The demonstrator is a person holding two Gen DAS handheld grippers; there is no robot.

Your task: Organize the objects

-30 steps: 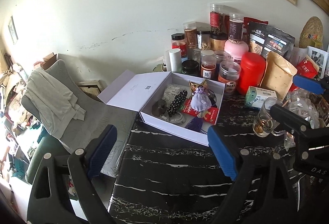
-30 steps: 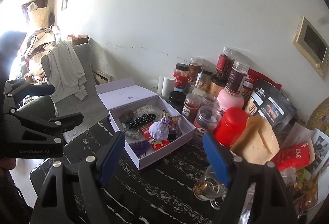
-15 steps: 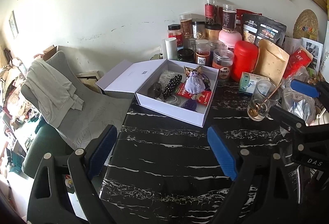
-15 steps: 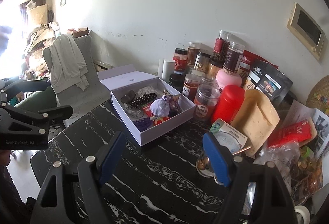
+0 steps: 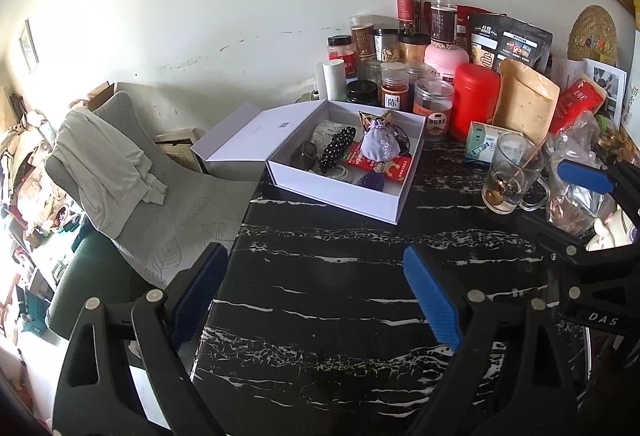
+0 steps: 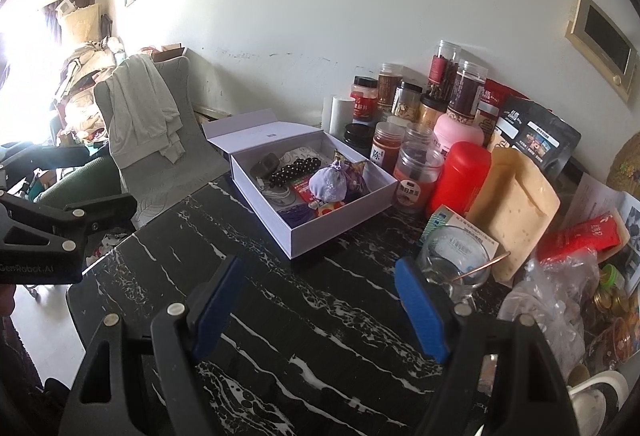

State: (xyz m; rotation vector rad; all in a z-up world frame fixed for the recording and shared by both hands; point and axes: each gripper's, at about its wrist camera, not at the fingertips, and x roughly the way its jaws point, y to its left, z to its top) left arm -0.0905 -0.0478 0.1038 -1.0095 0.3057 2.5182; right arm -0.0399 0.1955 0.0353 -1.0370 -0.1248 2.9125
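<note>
An open white box (image 5: pixel 340 191) sits on the black marble table (image 5: pixel 320 316), its lid (image 5: pixel 240 143) folded out to the left. Inside lie a lilac pouch (image 5: pixel 378 143), a black bead string (image 5: pixel 338 147), a red packet (image 5: pixel 384 165) and a dark small object (image 5: pixel 304 155). My left gripper (image 5: pixel 314 272) hangs open over bare tabletop, well short of the box. My right gripper (image 6: pixel 319 276) is also open and holds nothing, with the box (image 6: pixel 340 228) ahead and the pouch (image 6: pixel 328 183) in it. A glass mug (image 6: pixel 456 260) with a spoon stands just past its right finger.
Several jars (image 5: pixel 394 87), a red canister (image 5: pixel 476 99), a tan pouch (image 5: pixel 524 99) and a black bag (image 5: pixel 508 43) crowd the back right. Plastic bags (image 6: pixel 560 288) lie at the right. A grey chair (image 5: pixel 132 171) with a draped garment stands off the table's left edge.
Both grippers have drawn back from the box and sunk toward the table, so more bare tabletop shows ahead of them. The jaws have stayed as wide as before.
</note>
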